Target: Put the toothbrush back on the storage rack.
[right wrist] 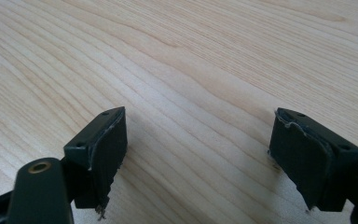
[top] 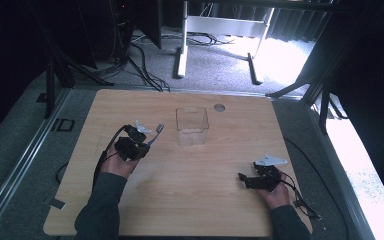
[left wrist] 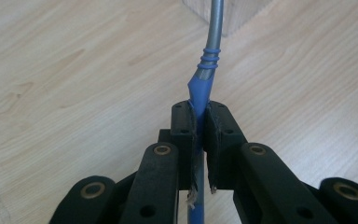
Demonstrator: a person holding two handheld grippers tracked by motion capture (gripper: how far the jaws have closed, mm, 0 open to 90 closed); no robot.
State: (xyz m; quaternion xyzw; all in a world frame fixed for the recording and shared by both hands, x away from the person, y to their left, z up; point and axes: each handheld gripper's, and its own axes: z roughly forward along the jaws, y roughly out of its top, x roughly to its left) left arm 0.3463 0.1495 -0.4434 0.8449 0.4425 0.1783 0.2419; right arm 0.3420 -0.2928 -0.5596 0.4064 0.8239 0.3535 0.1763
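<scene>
In left gripper (left wrist: 200, 140): toothbrush (left wrist: 204, 84).

Tool (left wrist: 199, 140) clamping blue toothbrush (left wrist: 204, 84), wooden table (left wrist: 74, 70)

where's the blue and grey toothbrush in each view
High view: the toothbrush is left of centre, held in the left tongs, head aimed at the clear container.
Left gripper view: centre, handle clamped between the pads, running up to the top edge.
Right gripper view: no toothbrush here.
Shared landmark: the light wooden table.
</scene>
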